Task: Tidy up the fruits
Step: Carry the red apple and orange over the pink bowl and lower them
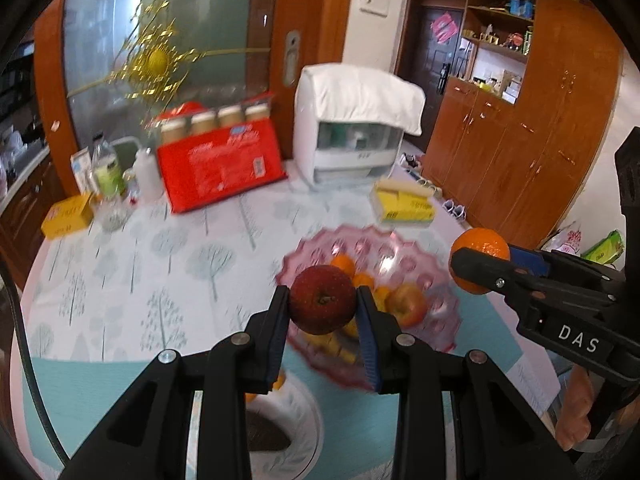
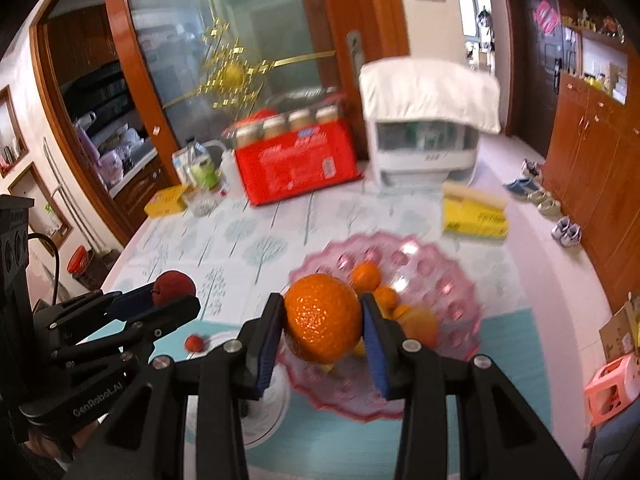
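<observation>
My left gripper (image 1: 322, 300) is shut on a dark red apple (image 1: 322, 299) and holds it above the near rim of a pink glass fruit bowl (image 1: 408, 248). My right gripper (image 2: 323, 322) is shut on a large orange (image 2: 322, 323) over the bowl's near left rim (image 2: 440, 256). The bowl holds small oranges (image 2: 367, 274) and a paler apple (image 1: 406, 305). The right gripper with its orange (image 1: 480, 260) shows at the right of the left wrist view. The left gripper with its apple (image 2: 174, 286) shows at the left of the right wrist view.
A white plate (image 1: 304, 432) lies under the grippers, with a small red fruit (image 2: 194, 343) beside it. At the back of the table stand a red box (image 1: 218, 168), a white covered appliance (image 1: 352, 128), yellow boxes (image 1: 404, 204) and bottles (image 1: 106, 168).
</observation>
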### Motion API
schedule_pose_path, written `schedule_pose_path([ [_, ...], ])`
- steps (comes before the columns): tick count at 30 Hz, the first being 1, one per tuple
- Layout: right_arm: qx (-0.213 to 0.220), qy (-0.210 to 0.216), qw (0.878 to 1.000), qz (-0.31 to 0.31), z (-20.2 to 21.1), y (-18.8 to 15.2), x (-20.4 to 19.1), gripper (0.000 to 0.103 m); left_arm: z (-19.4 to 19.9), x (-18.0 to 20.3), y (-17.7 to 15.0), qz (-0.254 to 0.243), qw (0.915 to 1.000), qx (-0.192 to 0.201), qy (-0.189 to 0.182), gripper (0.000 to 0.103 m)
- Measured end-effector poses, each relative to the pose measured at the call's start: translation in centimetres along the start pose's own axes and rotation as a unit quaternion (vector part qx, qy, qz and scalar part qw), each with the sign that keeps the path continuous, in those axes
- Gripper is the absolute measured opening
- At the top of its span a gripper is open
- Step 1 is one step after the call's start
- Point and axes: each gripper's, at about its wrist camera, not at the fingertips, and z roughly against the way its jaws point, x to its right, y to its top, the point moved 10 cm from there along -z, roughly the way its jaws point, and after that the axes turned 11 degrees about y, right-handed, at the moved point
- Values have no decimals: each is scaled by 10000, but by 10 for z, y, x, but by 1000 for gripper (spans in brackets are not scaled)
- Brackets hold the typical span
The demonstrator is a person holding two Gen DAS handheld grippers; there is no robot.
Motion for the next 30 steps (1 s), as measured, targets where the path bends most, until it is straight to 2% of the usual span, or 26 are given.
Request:
schedule_pose_path([
  [6,183,-111,9998,19,12,21,26,39,-11,26,29,-107,9999,89,62,31],
  [12,15,-169,9997,-186,-5,15,57,39,-45,40,36,-176,9996,-174,118,31],
  [15,-143,-180,9992,-329,-19,4,73,39,-67,41,30,-201,9989,-378,178,31],
  [24,-725,-133,9951,-663,-71,-28,110,39,-139,49,6,-56,9940,-1088,22,31],
  [30,-960,-93,9917,-850,-105,-40,128,39,-173,60,-19,-229,9889,-1468,44,31],
])
